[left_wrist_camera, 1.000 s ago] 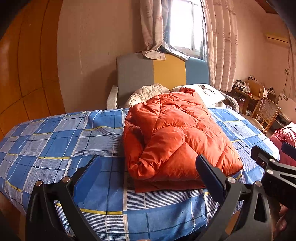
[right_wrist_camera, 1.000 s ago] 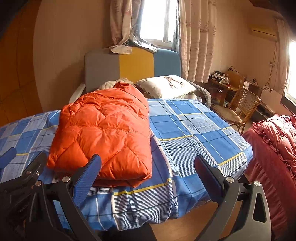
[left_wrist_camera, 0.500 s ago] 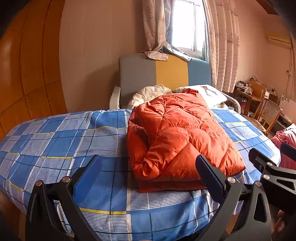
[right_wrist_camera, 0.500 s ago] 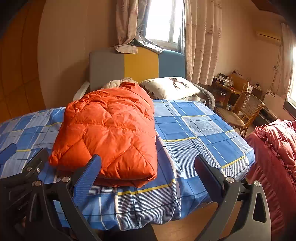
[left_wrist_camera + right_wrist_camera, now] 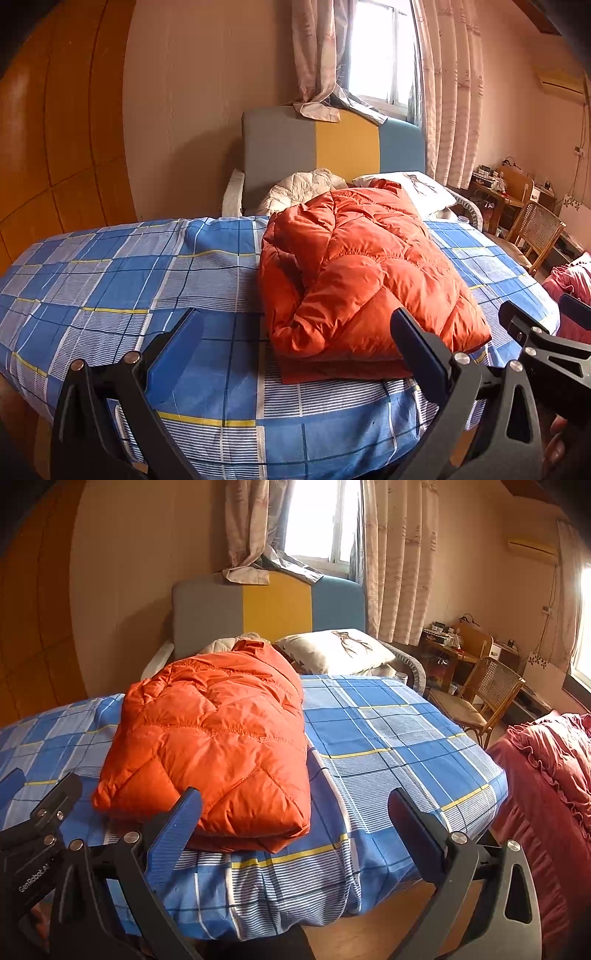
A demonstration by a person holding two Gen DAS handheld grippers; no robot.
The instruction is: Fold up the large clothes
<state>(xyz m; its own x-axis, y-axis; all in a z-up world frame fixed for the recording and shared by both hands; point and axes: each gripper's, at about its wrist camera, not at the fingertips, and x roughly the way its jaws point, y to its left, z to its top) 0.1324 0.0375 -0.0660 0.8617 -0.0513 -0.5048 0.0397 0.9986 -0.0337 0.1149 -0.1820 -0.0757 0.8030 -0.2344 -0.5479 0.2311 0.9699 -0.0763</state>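
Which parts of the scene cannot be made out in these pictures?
- Underside layers of the folded orange quilted puffer jacket: hidden by its top layer, both views.
- White quilted garment: mostly behind the jacket, right wrist view.
- Items on the wooden desk: too small.
- Open left gripper, right gripper: bases cut off.

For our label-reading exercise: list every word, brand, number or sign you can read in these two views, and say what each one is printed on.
"GenRobot.AI": white print on the black body of the left gripper, seen at the lower left of the right wrist view; the last letters run partly out of sight.
The pillow carries a dark drawing, no words.
The clutter on the desk is too small to read.
The orange jacket shows no label.
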